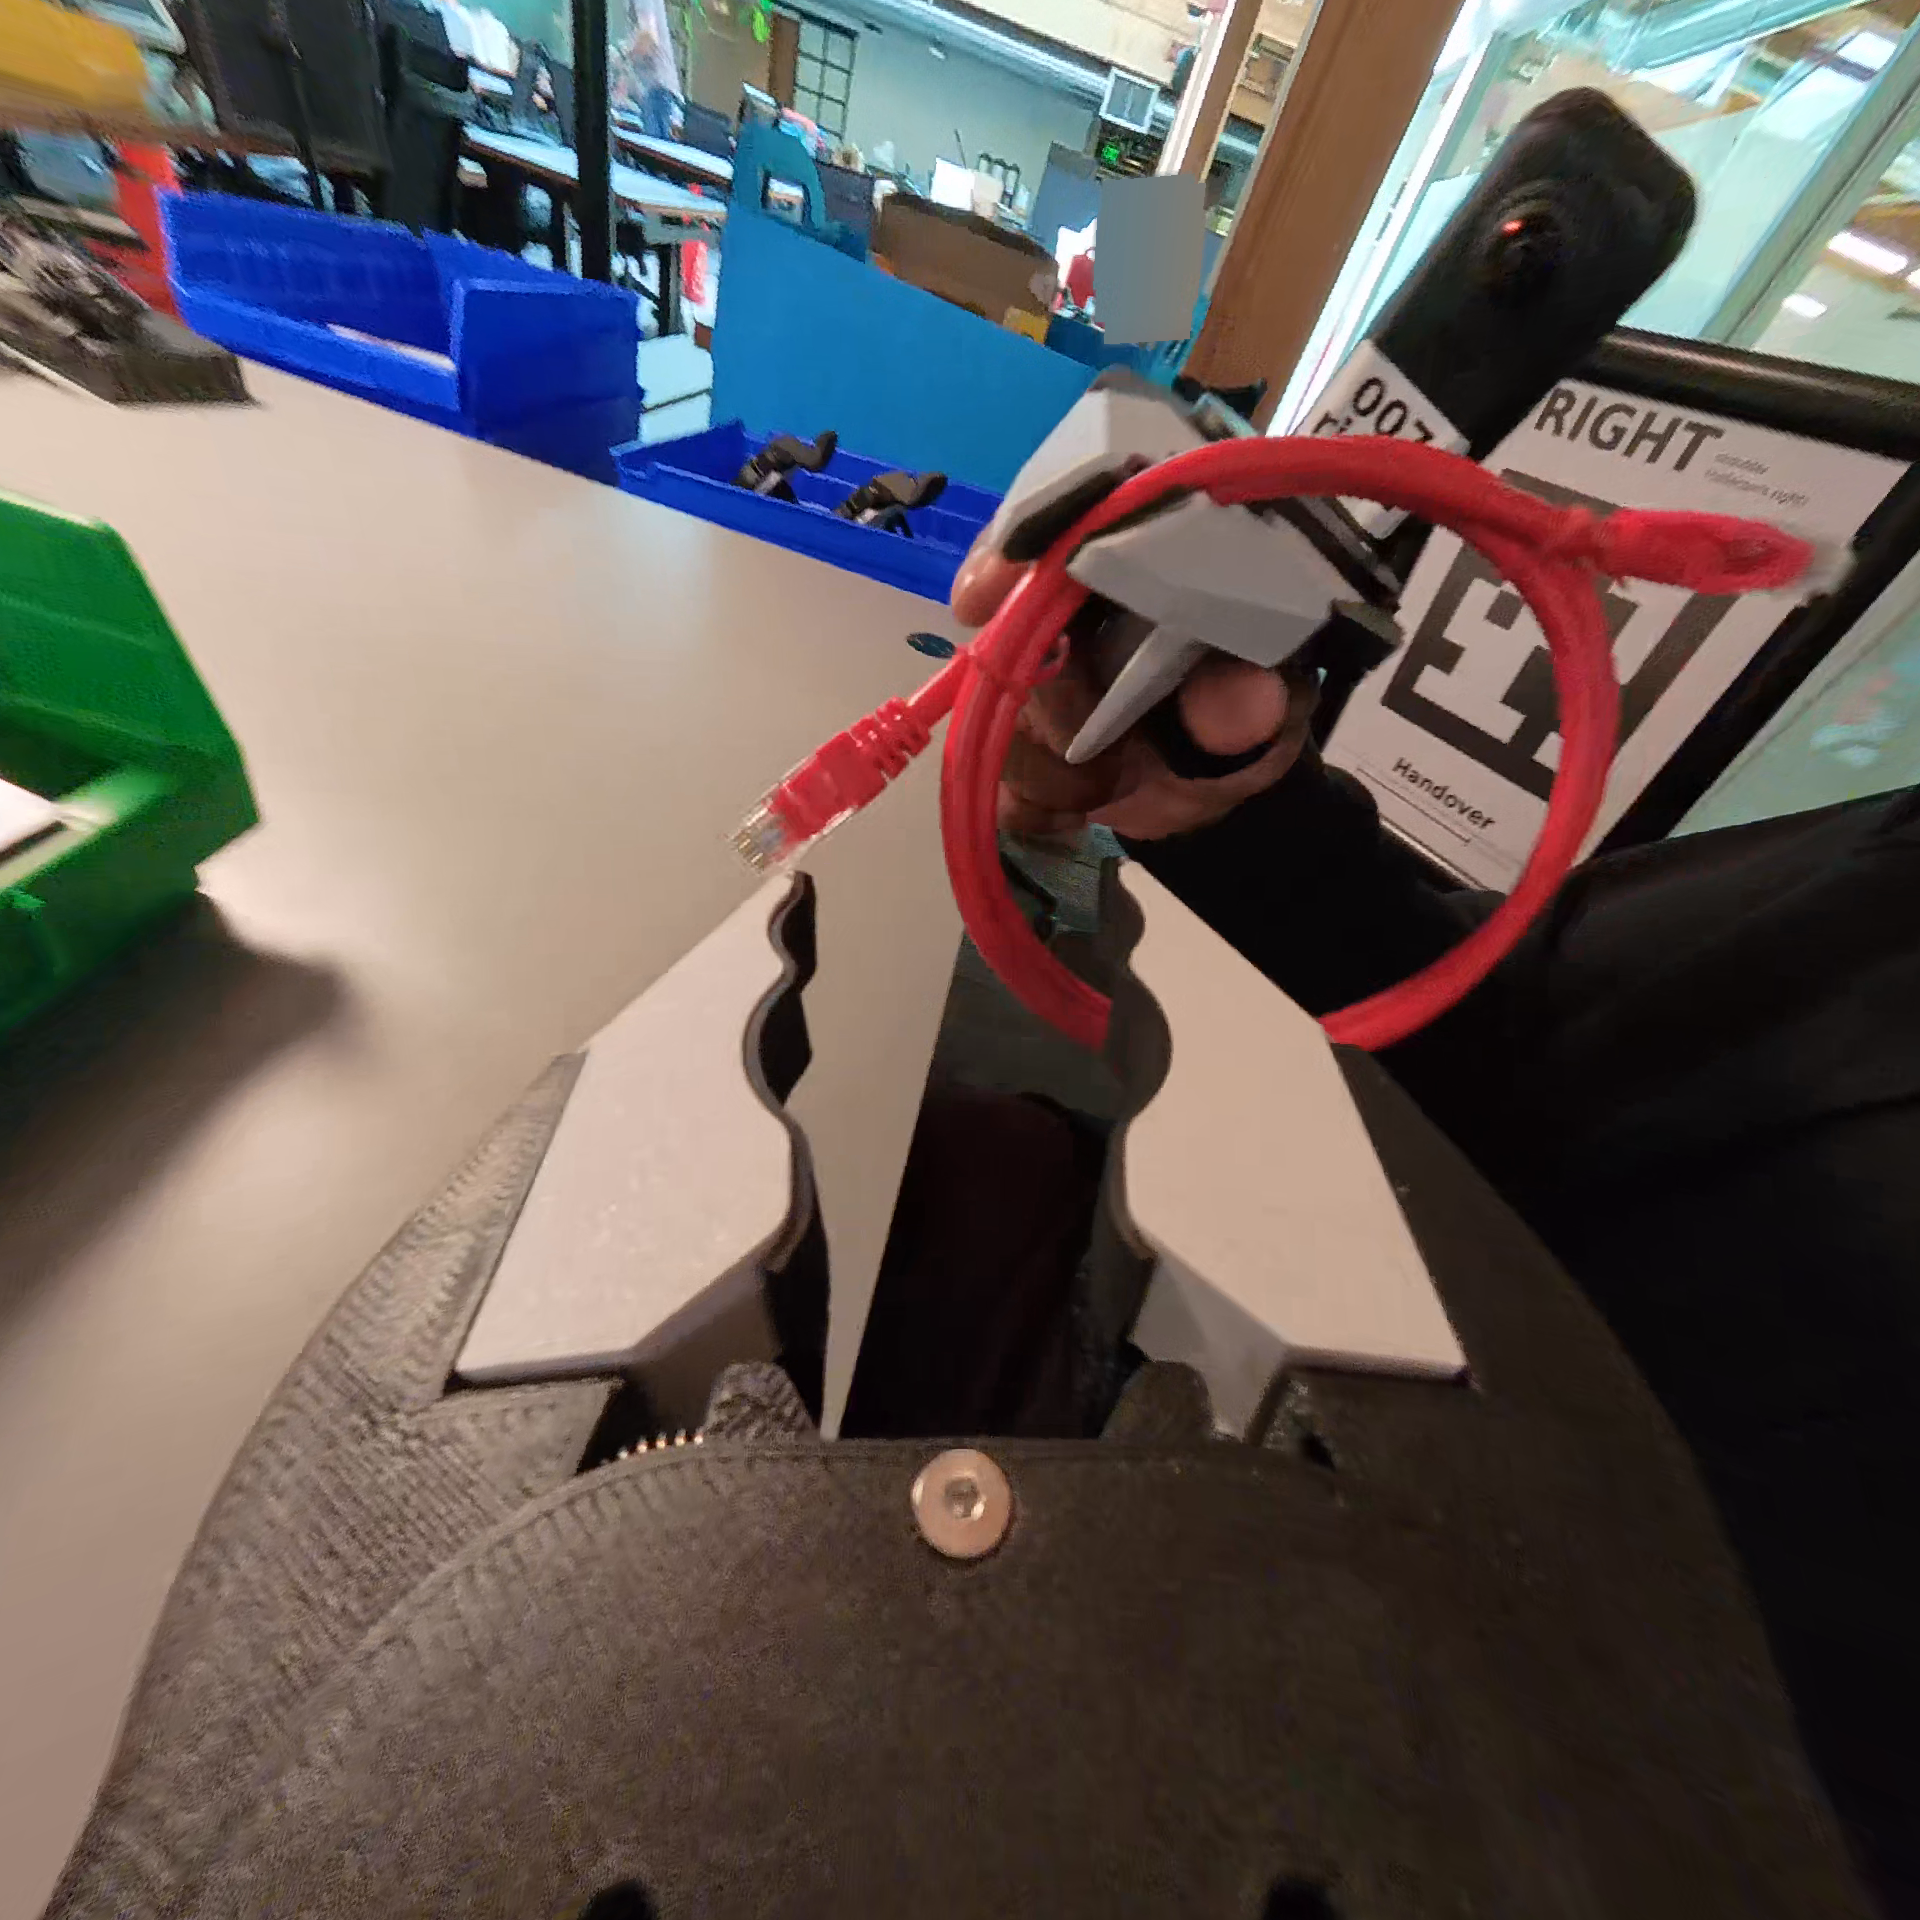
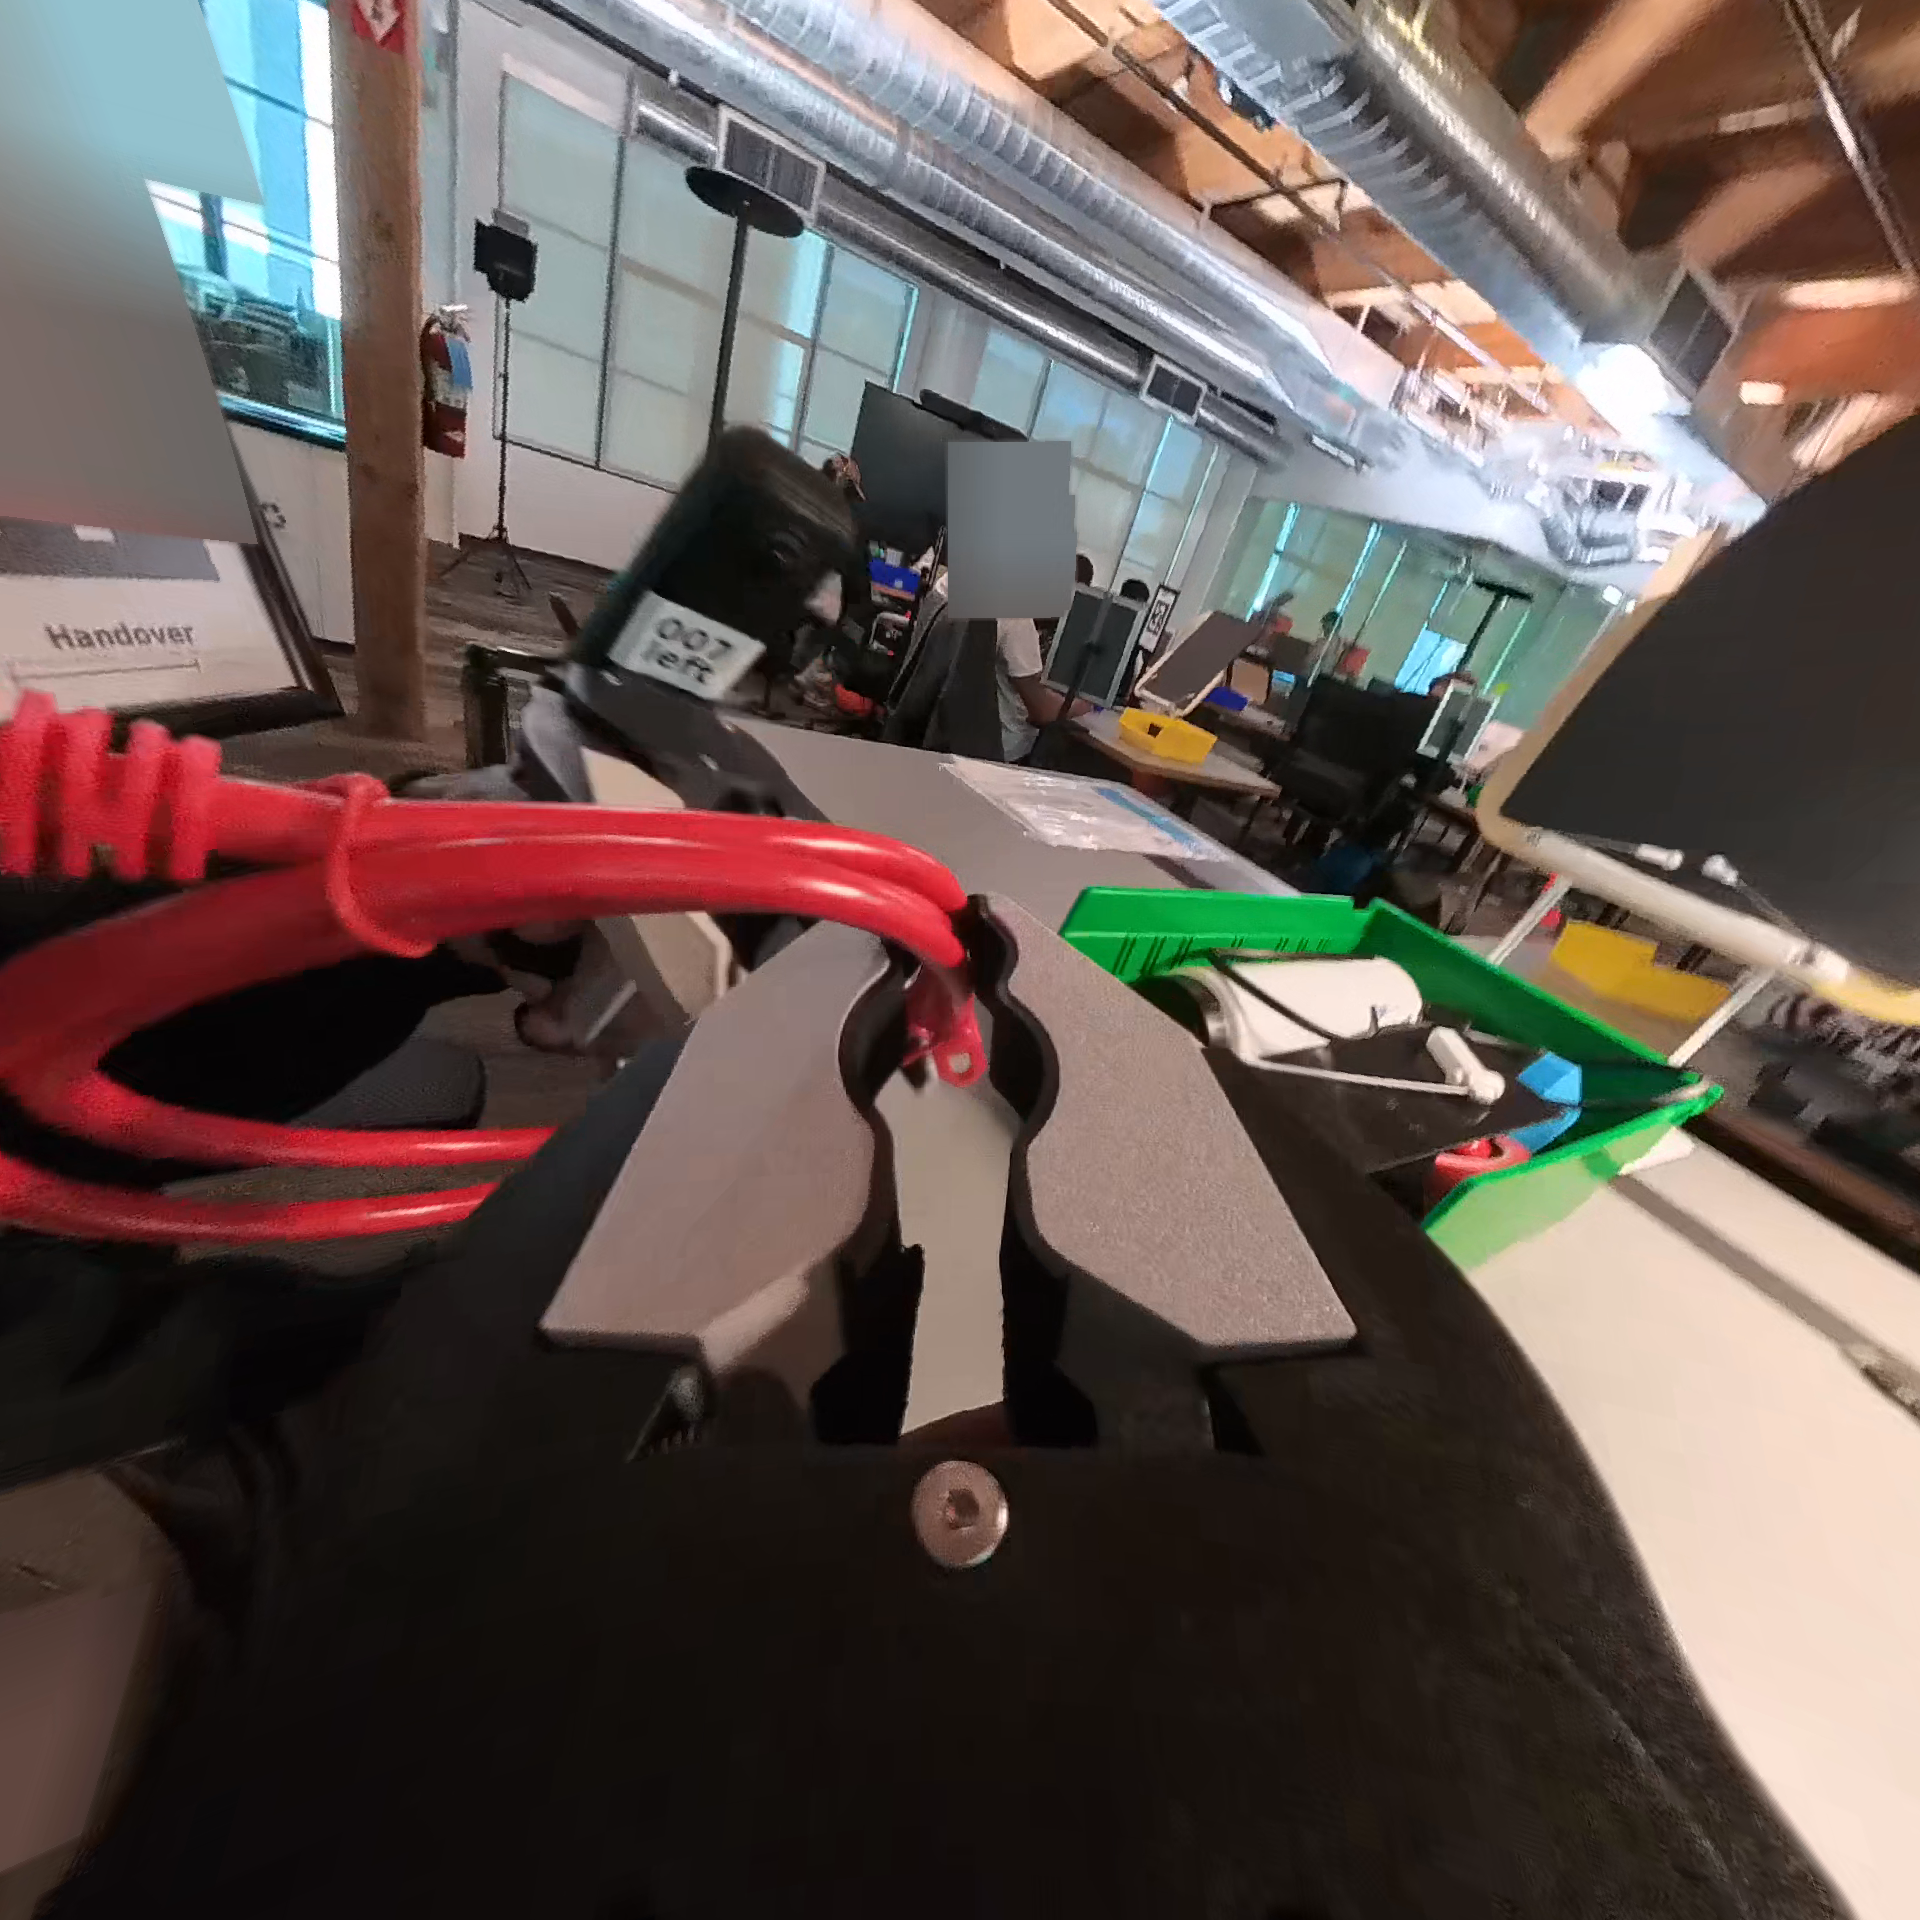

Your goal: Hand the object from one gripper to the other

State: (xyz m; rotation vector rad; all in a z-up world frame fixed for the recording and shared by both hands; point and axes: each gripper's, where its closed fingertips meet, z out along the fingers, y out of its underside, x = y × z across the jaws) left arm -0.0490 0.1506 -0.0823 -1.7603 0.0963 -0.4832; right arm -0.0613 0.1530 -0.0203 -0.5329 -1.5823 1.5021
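Note:
A red coiled network cable (image 1: 1278, 727) with plugs at both ends hangs in the air above the grey table (image 1: 468, 675). My right gripper (image 1: 1039, 540) is shut on the top of the coil, with a hand (image 1: 1226, 717) behind it. In the right wrist view the right gripper (image 2: 971, 920) pinches the cable (image 2: 623, 862) at its fingertips. My left gripper (image 1: 966, 894) is open. The lower left part of the loop hangs between its fingertips and passes behind its right finger (image 1: 1247, 1195). I cannot tell whether the fingers touch it.
A green bin (image 1: 104, 727) stands on the table at the left and shows with small items in the right wrist view (image 2: 1351, 925). Blue bins (image 1: 416, 301) and a blue tray (image 1: 727, 488) line the far edge. A framed sign board (image 1: 1558, 665) stands behind the cable. The grippers' ends are close to 6 cm from one another.

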